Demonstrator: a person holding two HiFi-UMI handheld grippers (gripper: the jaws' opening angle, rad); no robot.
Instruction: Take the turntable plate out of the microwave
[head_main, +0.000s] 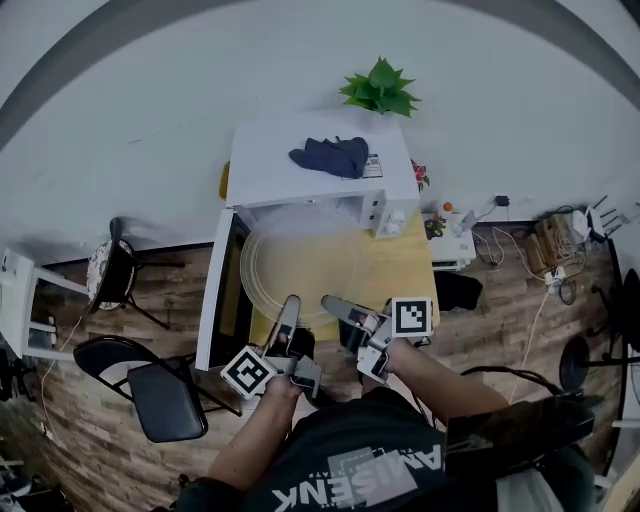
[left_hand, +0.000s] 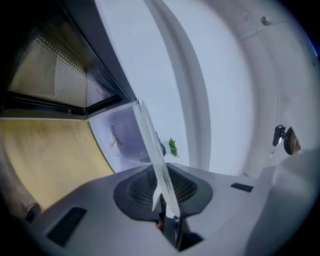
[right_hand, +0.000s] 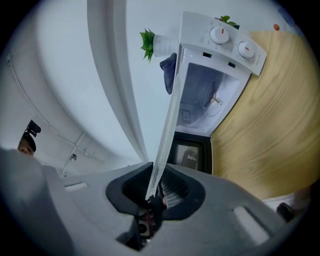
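**Head view:** turntable plate (head_main: 300, 262) is outside microwave (head_main: 320, 160), held roughly level over worktop (head_main: 408, 275), just near of open cavity. Door (head_main: 215, 300) is swung left. Left gripper (head_main: 290, 308) and right gripper (head_main: 330, 302) both grip near rim, close together.

**Left gripper view:** jaws nearly together, clamped on thin rim; plate seen edge-on.

**Right gripper view:** same narrow pinch on rim. Cavity beyond holds only drive hub (right_hand: 214, 100).

**Handling:** we judge plate to be glass: stiff, fairly heavy, slick, breakable. With both grips on one side, far edge may droop. We would squeeze firmly and keep it level.
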